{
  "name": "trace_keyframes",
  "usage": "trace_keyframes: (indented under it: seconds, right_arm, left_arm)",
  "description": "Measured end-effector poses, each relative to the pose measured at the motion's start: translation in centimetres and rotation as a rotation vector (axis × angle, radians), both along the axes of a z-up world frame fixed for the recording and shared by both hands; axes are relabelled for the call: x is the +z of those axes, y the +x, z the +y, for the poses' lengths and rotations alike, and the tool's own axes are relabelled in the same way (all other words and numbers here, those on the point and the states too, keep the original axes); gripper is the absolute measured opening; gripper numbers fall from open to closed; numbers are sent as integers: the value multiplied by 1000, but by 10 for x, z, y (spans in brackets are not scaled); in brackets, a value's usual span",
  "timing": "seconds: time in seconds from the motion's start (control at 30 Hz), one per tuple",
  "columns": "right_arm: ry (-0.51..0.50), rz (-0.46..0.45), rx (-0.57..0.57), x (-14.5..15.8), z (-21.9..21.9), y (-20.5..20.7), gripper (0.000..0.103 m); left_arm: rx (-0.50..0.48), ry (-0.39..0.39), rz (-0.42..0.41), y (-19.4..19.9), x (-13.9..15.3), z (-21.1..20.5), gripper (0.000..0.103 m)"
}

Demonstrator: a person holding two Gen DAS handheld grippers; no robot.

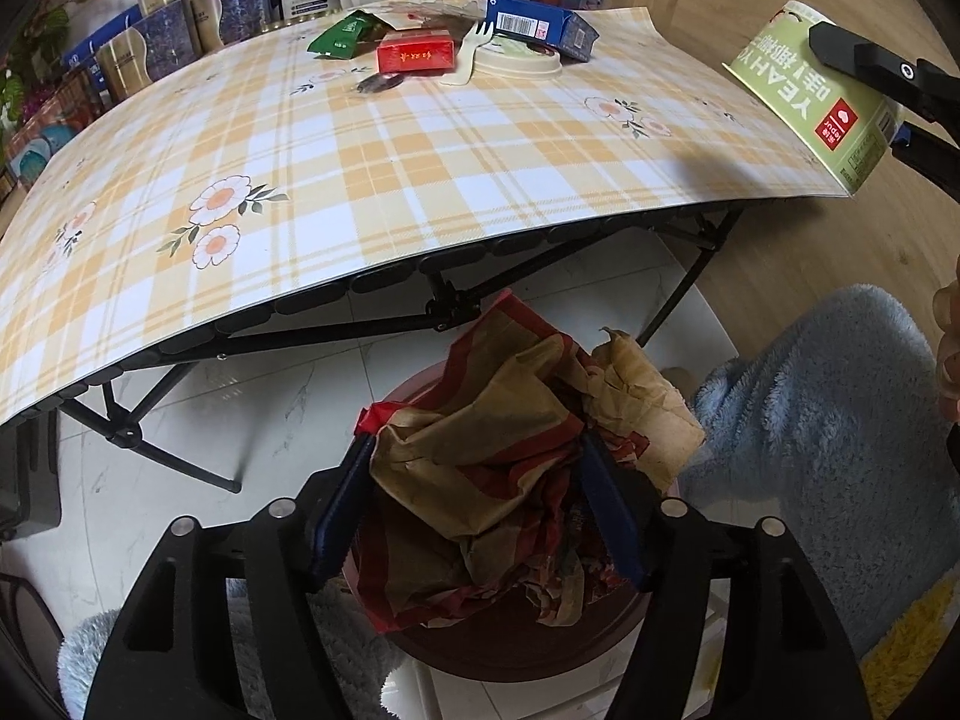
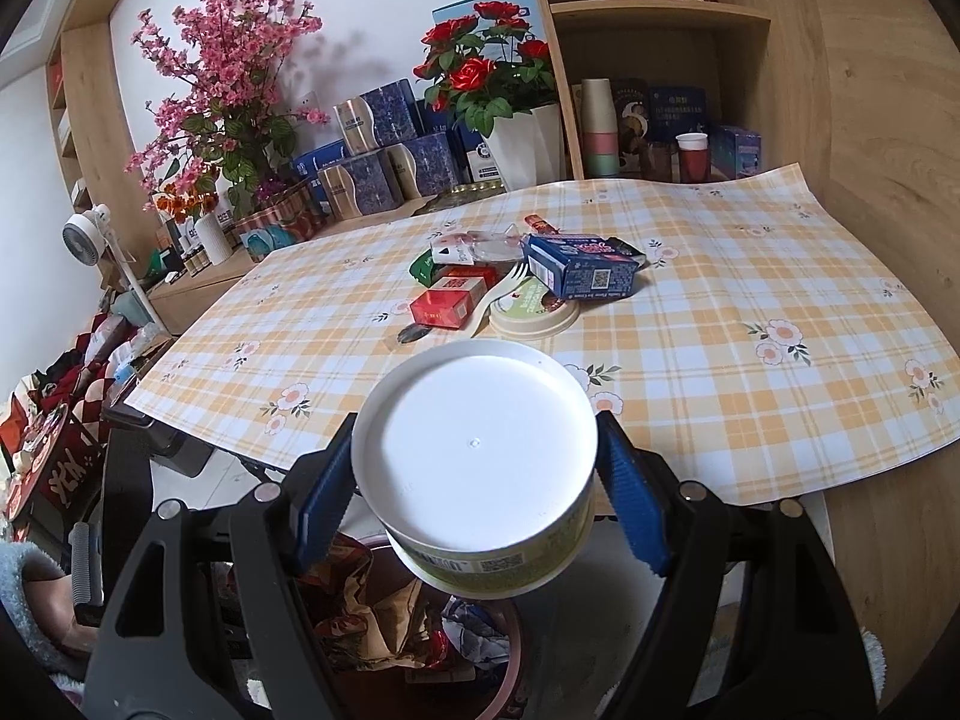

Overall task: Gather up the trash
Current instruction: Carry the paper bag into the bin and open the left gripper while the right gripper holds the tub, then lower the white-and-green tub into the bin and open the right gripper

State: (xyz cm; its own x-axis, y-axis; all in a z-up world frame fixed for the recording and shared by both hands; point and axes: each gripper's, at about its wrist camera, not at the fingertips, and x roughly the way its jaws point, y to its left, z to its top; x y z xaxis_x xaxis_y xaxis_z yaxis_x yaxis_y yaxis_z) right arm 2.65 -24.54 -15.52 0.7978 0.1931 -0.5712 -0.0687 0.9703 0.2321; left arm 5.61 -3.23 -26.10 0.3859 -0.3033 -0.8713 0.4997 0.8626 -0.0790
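Two items: crumpled paper bag (image 1: 498,456), round paper tub (image 2: 480,468)

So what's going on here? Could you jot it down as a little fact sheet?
left tool: around crumpled paper wrapper, over the bin
right tool: clamped on green paper bowl, base facing the camera
bin contents: crumpled wrappers
left on table: red box, blue carton, bowl lid, plastic fork, green packet
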Motion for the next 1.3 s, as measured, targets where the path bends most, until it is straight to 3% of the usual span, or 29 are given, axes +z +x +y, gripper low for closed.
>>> trace_keyframes:
  seconds: [0.2,0.33,0.53,0.67,0.93,1.07,1.3]
  right_arm:
    - [-2,10,7,-4,3,-1,75]
    - [-8,18,16,-7,7,-1,75]
    - [-20,28,38,-11,16,-3,75]
    - [-30,34,58,-13,23,-5,76]
    - [-56,68,116,-24,47,-8,76]
    - [-68,94,147,-32,60,-7,76]
    - [-104,131,204,-43,83,-5,76]
  left_arm:
    - [20,-42,-9,-1,5,7,73]
    - [50,-70,-39,-2,12,14,82]
    - [130,-134,-125,-4,33,34,85]
    - [191,-202,-246,-11,60,55,85]
    - [325,-191,-525,-32,100,97,97]
    - [397,-189,-520,-34,99,114,97]
    - [397,-116,-515,-38,92,112,97]
